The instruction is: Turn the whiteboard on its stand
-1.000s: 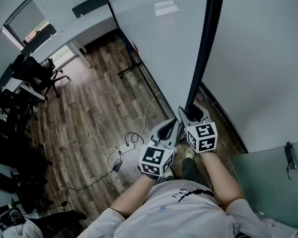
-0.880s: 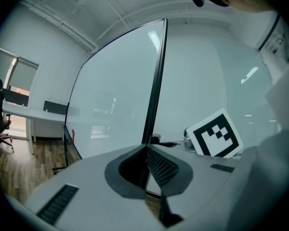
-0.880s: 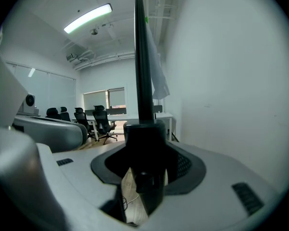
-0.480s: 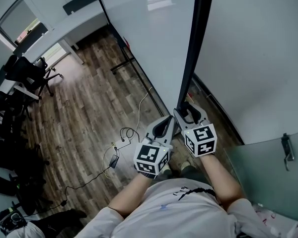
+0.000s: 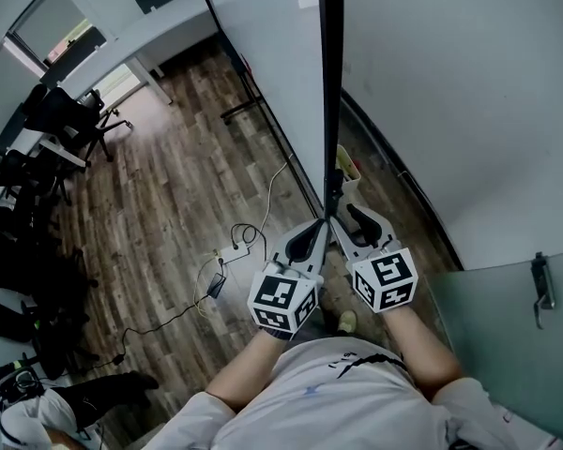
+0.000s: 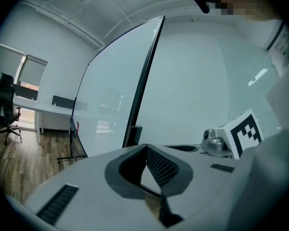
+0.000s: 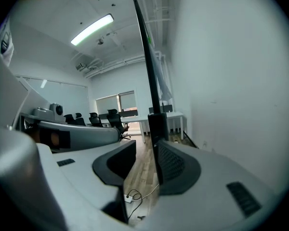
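Head view: left gripper (image 5: 317,229) fingers closed, right gripper (image 5: 345,217) fingers apart astride glossy whiteboard's (image 5: 272,64) black edge.

Big glossy whiteboard (image 5: 272,64) with a thin black frame (image 6: 143,81), standing upright on a black stand (image 5: 244,112) whose foot bar sits flat on the wood floor (image 5: 169,204), just beside the plain wall (image 5: 450,82). From the head view, turned nearly edge-on: near vertical edge showing as one black line running up out of the shot, shiny face stretching away to the left with ceiling lights reflected in it. Chunkier dark block at the bottom of that near edge in the right gripper view, probably a bracket or clamp, hard to tell through the wide-angle warp.
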The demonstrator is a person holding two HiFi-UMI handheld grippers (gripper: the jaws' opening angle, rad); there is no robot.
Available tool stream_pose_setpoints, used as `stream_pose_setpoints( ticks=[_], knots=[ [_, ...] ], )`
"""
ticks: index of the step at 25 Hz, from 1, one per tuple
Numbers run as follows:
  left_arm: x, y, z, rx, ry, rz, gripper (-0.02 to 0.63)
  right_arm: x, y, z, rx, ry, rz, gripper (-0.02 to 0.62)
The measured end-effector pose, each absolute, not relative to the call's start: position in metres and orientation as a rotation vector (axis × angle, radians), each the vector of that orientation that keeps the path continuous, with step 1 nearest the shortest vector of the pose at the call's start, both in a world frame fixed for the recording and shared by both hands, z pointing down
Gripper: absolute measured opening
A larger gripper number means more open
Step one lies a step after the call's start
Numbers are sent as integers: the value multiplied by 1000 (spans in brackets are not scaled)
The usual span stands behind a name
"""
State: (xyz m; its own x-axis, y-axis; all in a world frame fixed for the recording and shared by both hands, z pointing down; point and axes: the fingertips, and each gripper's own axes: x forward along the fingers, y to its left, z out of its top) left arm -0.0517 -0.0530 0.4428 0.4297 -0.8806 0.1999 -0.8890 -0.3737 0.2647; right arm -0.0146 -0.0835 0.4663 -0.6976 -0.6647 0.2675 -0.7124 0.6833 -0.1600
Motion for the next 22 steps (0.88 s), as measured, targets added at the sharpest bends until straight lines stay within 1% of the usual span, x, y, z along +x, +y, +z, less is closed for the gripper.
stream_pose_setpoints(
  ticks=[7,12,22],
  knots=[
    [-24,-28,439,2331,-1567,14,12,17,-58,456,1101,-2740,332,37],
    [-9,-17,427,2345,-1599,10,12,32,-45,444,1090,-2776,304,20],
    [9,1,406,2352,-1606,-21,12,49,-25,423,1072,-2816,290,14]
  ],
)
